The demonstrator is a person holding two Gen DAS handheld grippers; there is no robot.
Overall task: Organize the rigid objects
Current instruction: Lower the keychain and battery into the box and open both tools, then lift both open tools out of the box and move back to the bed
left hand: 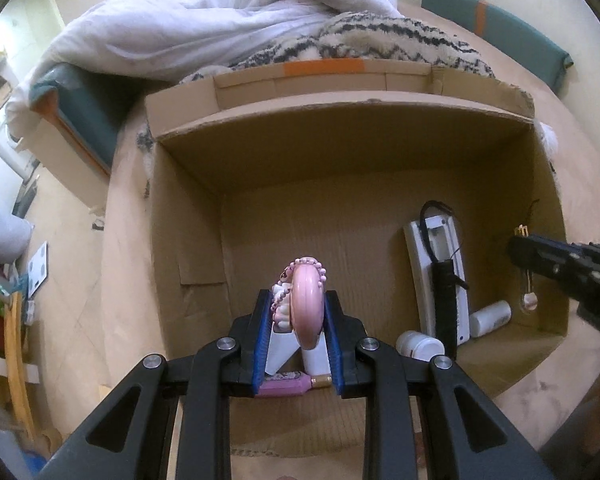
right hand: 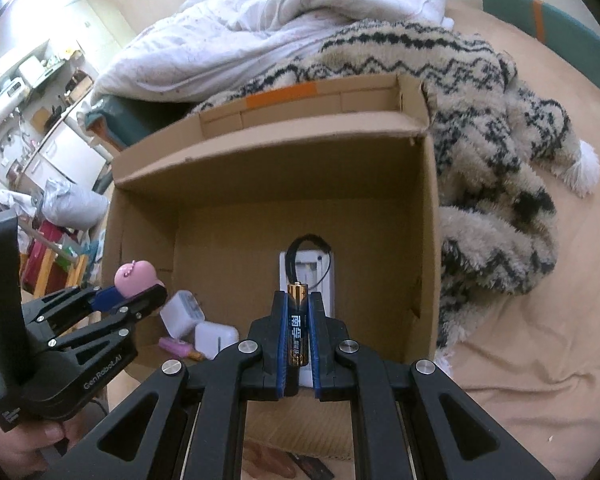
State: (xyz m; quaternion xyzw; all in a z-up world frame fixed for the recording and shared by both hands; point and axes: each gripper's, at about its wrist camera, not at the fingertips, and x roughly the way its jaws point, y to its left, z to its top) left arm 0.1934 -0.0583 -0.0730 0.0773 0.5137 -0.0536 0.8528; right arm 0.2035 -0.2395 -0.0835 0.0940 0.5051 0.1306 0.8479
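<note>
An open cardboard box (left hand: 340, 112) stands on the bed and also shows in the right wrist view (right hand: 268, 148). My left gripper (left hand: 298, 300) is shut on a round pink case with a bead chain (left hand: 306, 304), held over the box's near left part; the case also shows in the right wrist view (right hand: 134, 276). My right gripper (right hand: 299, 300) is shut on a black and gold battery (right hand: 297, 328), held above the box's near edge. In the left wrist view the right gripper (left hand: 520, 246) enters from the right.
Inside the box lie a white remote with a black strap (left hand: 440, 272), two small white bottles (left hand: 420, 346), white chargers (right hand: 182, 314) and a pink tube (left hand: 284, 384). A white duvet (left hand: 204, 20) and a patterned fleece blanket (right hand: 480, 140) lie behind and right of the box.
</note>
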